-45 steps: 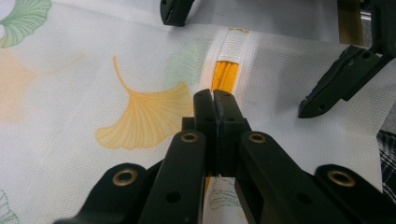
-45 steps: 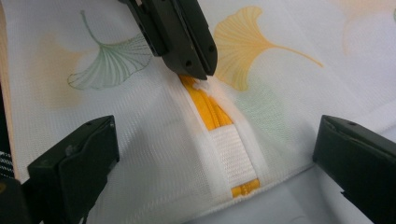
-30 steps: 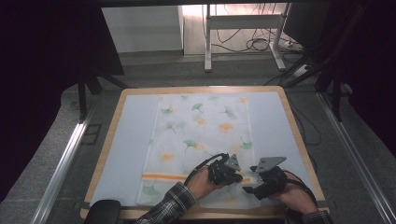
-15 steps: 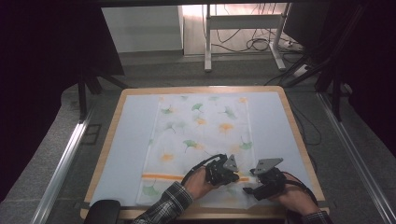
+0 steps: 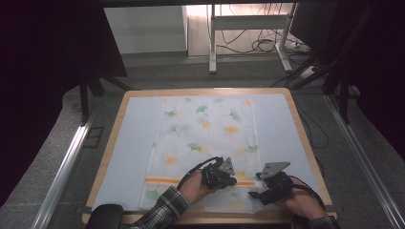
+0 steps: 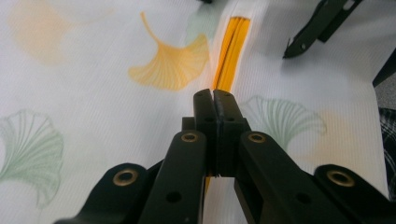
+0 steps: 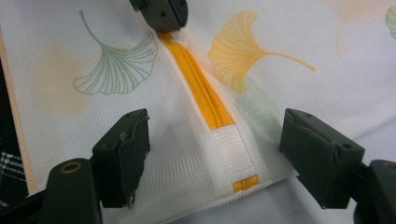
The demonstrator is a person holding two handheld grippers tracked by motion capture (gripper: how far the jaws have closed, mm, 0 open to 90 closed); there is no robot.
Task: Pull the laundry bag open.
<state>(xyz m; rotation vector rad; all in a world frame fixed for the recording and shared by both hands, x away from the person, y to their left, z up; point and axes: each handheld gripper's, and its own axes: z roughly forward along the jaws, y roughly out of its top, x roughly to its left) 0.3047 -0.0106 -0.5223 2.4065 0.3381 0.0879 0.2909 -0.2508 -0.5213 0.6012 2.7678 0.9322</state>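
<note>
A white mesh bag [image 5: 205,129] printed with ginkgo leaves lies flat on the table. An orange zipper [image 5: 157,181] runs across its near end. My left gripper [image 5: 233,181] sits on that zipper [image 6: 231,42], its jaws [image 6: 215,95] pressed together on the pull, which they hide. In the right gripper view it [image 7: 161,11] stands at the far end of the zipper [image 7: 201,88]. My right gripper [image 5: 255,187] stands open [image 7: 217,140] astride the zipper's white end tab. Its jaws have just closed a little, and the pads do not touch the cloth.
The table has a wooden rim [image 5: 305,143] and a pale blue mat [image 5: 133,143]. Metal rails [image 5: 67,162] run along both sides. A desk frame and cables [image 5: 258,43] stand on the floor behind. The person's hands come in at the near edge.
My left gripper has slid a little leftward along the orange zipper, away from the right gripper. The right gripper has stayed in place.
</note>
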